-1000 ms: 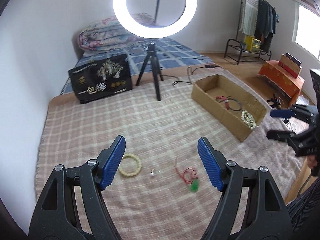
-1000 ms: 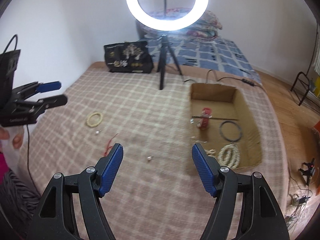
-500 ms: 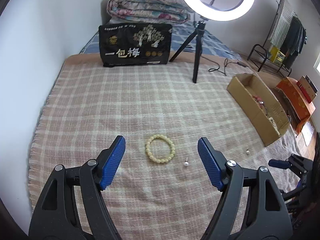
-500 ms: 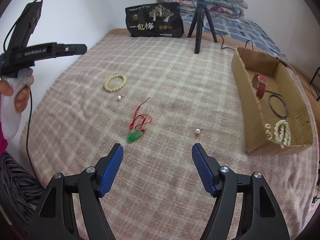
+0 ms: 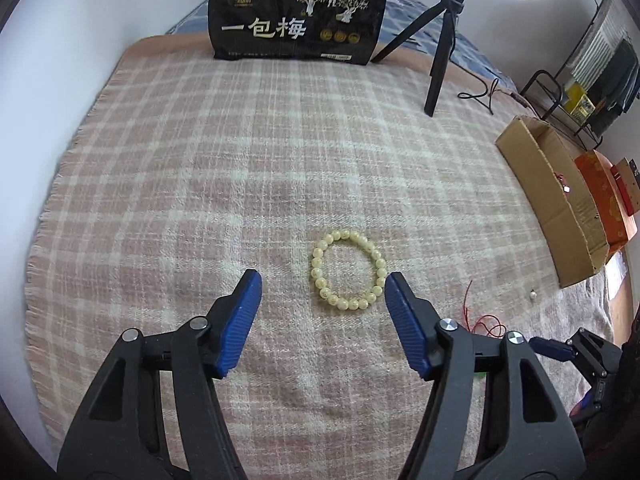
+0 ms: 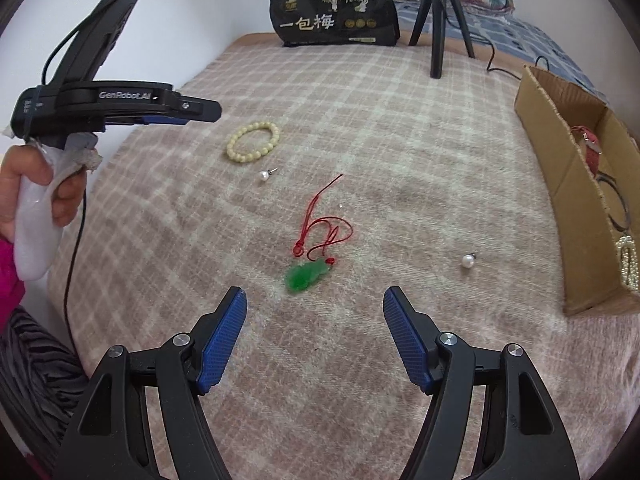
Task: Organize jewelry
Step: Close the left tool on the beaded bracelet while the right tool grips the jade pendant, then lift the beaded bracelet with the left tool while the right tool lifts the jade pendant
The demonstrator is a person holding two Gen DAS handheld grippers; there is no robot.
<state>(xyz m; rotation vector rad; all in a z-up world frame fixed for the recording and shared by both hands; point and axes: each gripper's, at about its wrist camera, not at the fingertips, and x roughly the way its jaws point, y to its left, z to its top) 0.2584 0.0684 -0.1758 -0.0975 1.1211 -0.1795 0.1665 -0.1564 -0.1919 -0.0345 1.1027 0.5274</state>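
Both grippers, left (image 5: pixel 322 292) and right (image 6: pixel 314 308), were empty with jaws closing, bracelet (image 5: pixel 348 270) and pendant (image 6: pixel 306 276) at twelve o'clock; closing early risked pinching blanket (image 5: pixel 240 152), not jewelry.

A bracelet of pale yellow beads (image 5: pixel 347 270) is laid flat as a closed ring on the checked blanket (image 5: pixel 240 152); a small pearl stud (image 6: pixel 264 176) is seen just beside it; a green pendant (image 6: pixel 306 276) on a tangled red cord (image 6: pixel 326 226) is spread nearby; a second pearl stud (image 6: pixel 467 261) is found well apart, nearer the cardboard box (image 6: pixel 560 168); inside the box a red watch (image 6: pixel 591 150), a dark thin ring (image 6: pixel 618 200) and a coiled string of white beads (image 6: pixel 629 264) are held.
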